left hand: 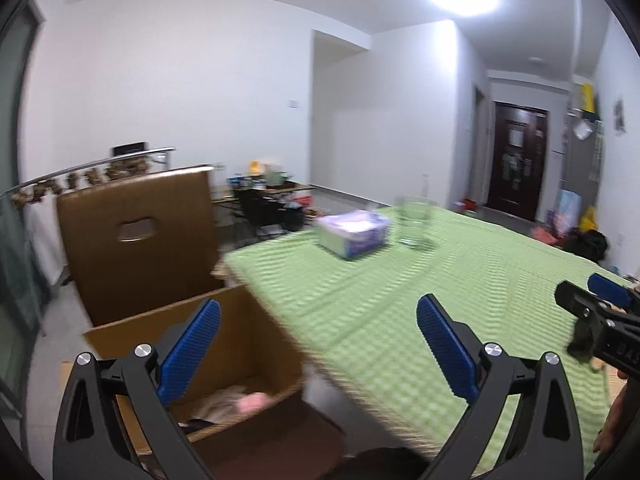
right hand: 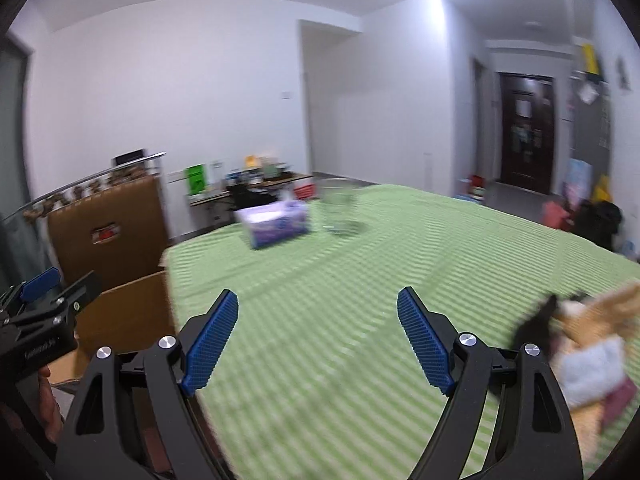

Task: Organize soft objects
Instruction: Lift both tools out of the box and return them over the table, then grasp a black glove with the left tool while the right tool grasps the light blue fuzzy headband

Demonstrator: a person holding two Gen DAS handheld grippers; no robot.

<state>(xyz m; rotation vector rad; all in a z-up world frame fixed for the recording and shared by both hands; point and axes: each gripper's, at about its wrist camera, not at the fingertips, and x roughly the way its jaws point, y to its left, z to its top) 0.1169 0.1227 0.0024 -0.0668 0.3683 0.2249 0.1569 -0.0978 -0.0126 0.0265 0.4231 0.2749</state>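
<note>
An open cardboard box (left hand: pixel 192 344) stands on the floor at the table's left end, with a pink soft thing (left hand: pixel 254 400) and crumpled fabric at its bottom. My left gripper (left hand: pixel 318 348) is open and empty, spanning the box's right wall and the table edge. Over the green tablecloth (right hand: pixel 360 280) my right gripper (right hand: pixel 318 340) is open with nothing between its fingers. A blurred pile of soft toys (right hand: pixel 588 352), tan, white and black, lies on the cloth at the right gripper's right side. Each gripper shows at the edge of the other's view.
A purple tissue pack (left hand: pixel 354 232) and a clear glass jar (left hand: pixel 414 222) stand far back on the table. The box's raised flap (left hand: pixel 140 236) leans behind it. A cluttered low table (left hand: pixel 268 196) stands by the far wall, with bags near the dark door (left hand: pixel 518 160).
</note>
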